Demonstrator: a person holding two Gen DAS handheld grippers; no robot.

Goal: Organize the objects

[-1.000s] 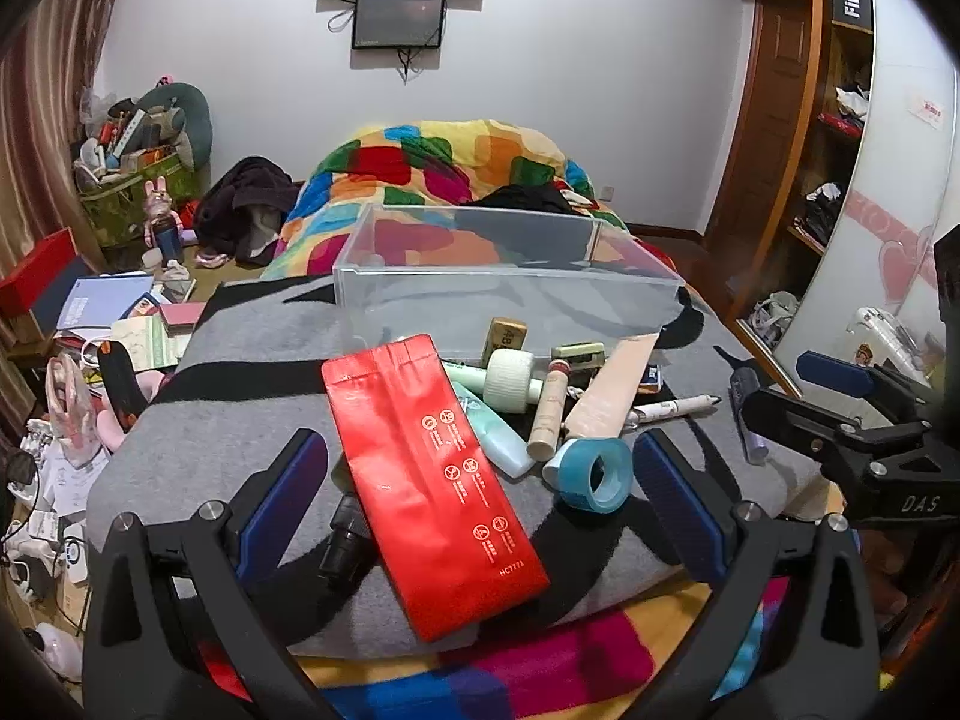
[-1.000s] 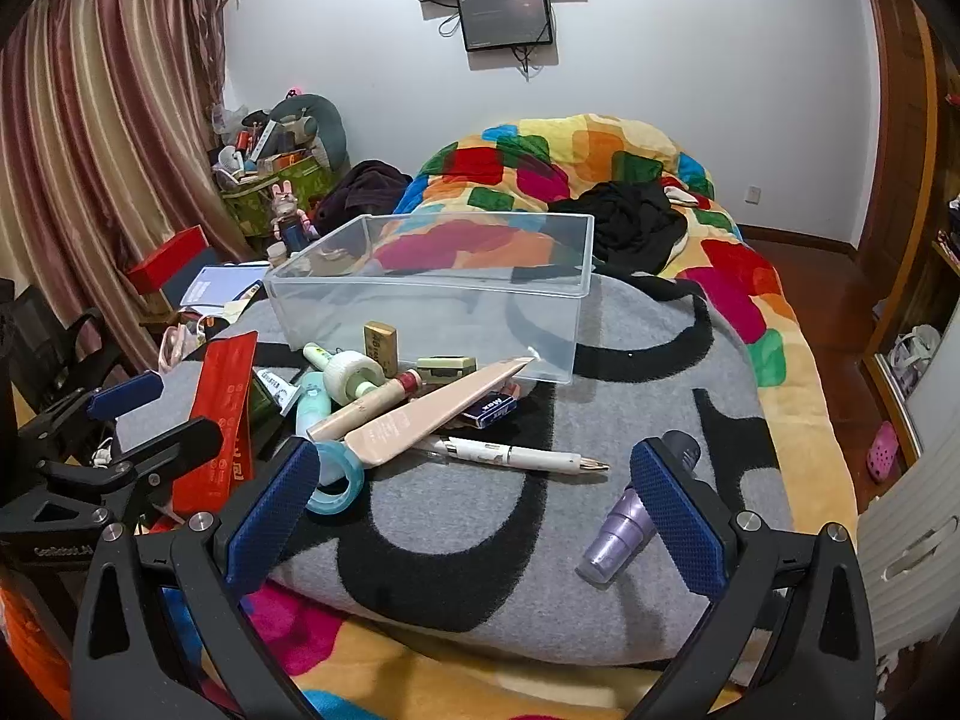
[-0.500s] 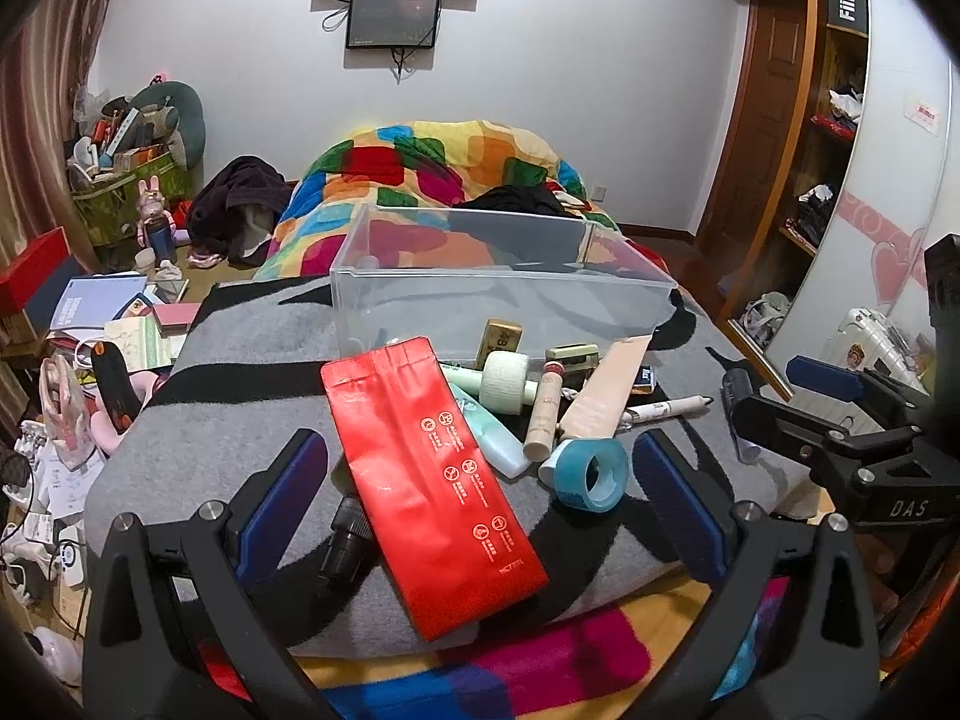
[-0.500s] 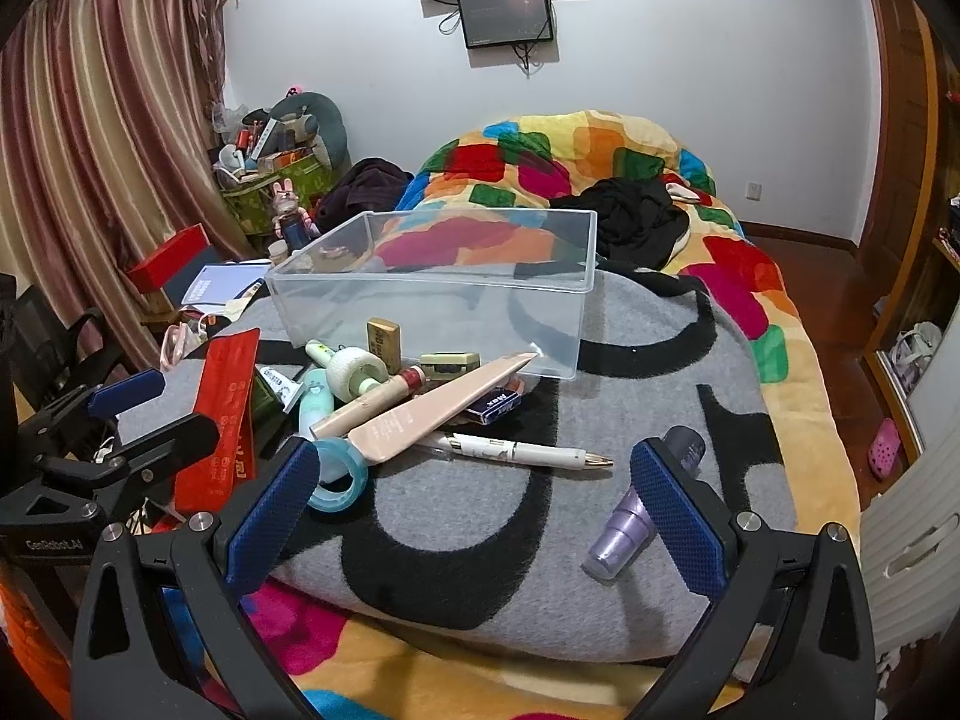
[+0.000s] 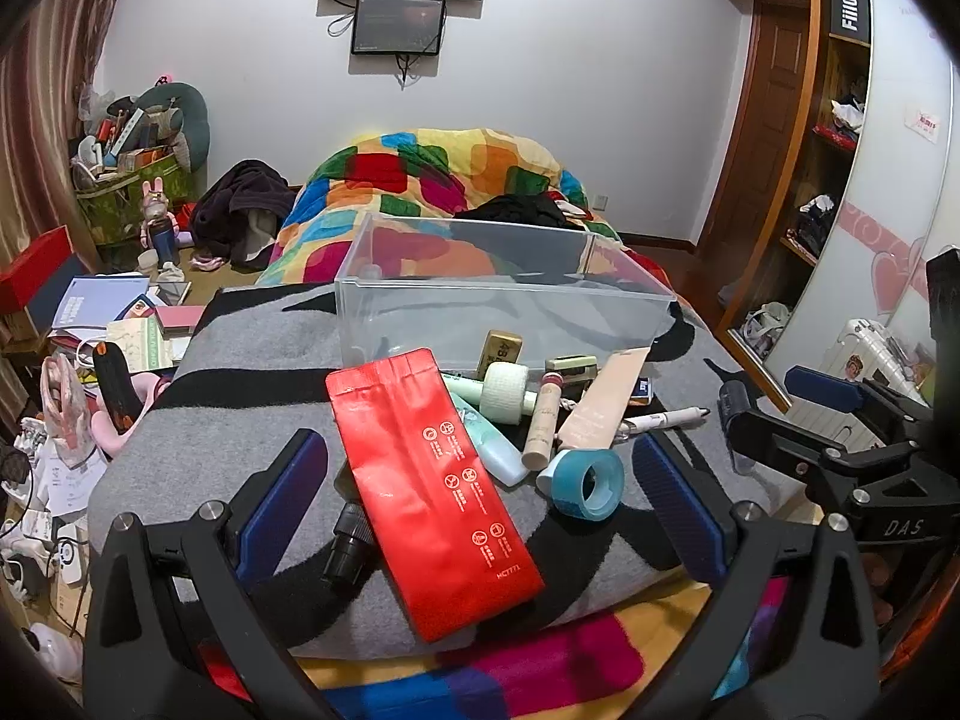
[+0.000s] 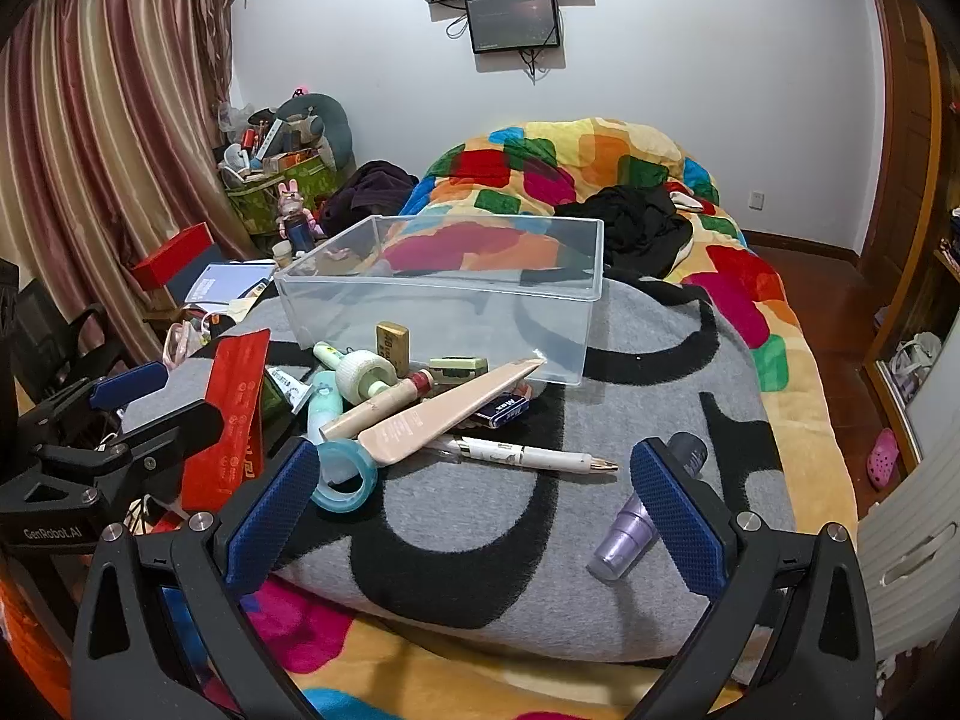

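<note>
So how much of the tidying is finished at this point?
Nothing looks done yet: the clear bin appears empty. Nothing is in hand either; the left gripper and right gripper are both open. Everything is left: the red pouch, blue tape roll, pen and purple bottle lie on the grey blanket.
</note>
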